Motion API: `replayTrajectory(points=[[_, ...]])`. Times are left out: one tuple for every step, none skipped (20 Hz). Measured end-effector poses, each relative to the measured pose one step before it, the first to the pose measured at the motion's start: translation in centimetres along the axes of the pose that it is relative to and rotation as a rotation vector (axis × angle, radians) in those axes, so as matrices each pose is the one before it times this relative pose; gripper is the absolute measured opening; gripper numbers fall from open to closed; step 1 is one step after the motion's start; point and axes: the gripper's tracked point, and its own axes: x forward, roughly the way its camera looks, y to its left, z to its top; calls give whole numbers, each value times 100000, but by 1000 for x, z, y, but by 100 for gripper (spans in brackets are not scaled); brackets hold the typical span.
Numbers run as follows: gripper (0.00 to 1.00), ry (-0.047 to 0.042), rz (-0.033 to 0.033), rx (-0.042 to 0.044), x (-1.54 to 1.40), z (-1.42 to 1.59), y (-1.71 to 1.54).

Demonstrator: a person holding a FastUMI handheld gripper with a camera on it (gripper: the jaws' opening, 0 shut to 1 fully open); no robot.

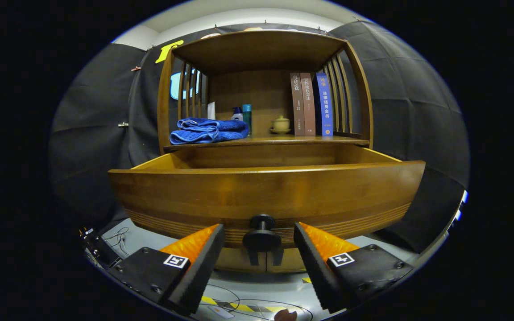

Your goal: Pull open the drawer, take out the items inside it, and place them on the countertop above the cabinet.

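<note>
Hanging level with the front panel of the pulled-out drawer [266,191], the gripper [259,243] is seen with its 2 fingers spread apart, the dark round knob [262,236] sitting between them and touched by neither. The drawer stands well out from the wooden cabinet [266,89], yet its inside is hidden behind the tall front panel, so whatever items lie in it cannot be told. The pull is judged done; the step in hand is the reach inside. It is best done by lifting the gripper clear above the panel's top edge and tilting it down, fingers kept apart, so the contents are brought into sight before anything is clamped. On the countertop [283,140] above the drawer, a folded blue towel [208,130], 2 small bottles [243,117], a little lidded pot [280,124] and 3 upright books [311,103] are ranged, with bare wood left between towel and pot for setting things down. Black cloth walls enclose the booth, and cables trail across the pale floor [257,290] below.
</note>
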Motion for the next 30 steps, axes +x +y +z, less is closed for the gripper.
replayTrajectory(points=[[98, -945, 619, -244, -695, 1331, 86], [98, -1135, -83, -617, -627, 1502, -167], [98, -963, 316, -879, -542, 1772, -80], [98, -508, 899, -525, -397, 1828, 86], [98, 874, 554, -365, -147, 1607, 18], [97, 1490, 1547, -175, 65, 1327, -7], [97, 2474, 1284, -543, 230, 1269, 191], [97, 3010, 390, -760, 464, 1151, -172], [97, 2713, 862, -257, 698, 1042, -66], [97, 3004, 709, 662, 910, 1035, 83], [97, 3192, 1070, 1523, 1141, 892, 55], [97, 4313, 973, 873, 1395, 475, 71], [97, 5473, -1132, 420, 1605, 221, -421], [97, 4983, -275, 164, 1762, 260, -338], [98, 5504, -250, -142, 1687, 74, -283], [98, 5212, 126, -486, 1804, -133, -71], [99, 5971, -1602, -32, 1363, -461, -413], [99, 6523, -1963, -1182, 1751, -703, -585], [99, 4947, -1323, 16, 1491, -746, -269], [100, 4728, 452, -304, 1803, -753, 184], [99, 5749, -1193, 899, 1234, -996, -244], [99, 4713, -148, 1213, 1083, -950, 1], [98, 3575, -52, 302, 955, -584, -40], [95, 2509, -1172, 492, 866, -368, -222], [89, 1312, -1753, -643, 720, -56, -281], [83, 649, -1997, -358, 577, 26, -278], [76, 741, -1210, 164, 499, 122, -344], [70, 1253, -1093, 1033, 367, -85, -207], [64, 1381, 293, 2463, 403, -128, 93], [57, 1955, -437, 1632, 288, -433, 6]])
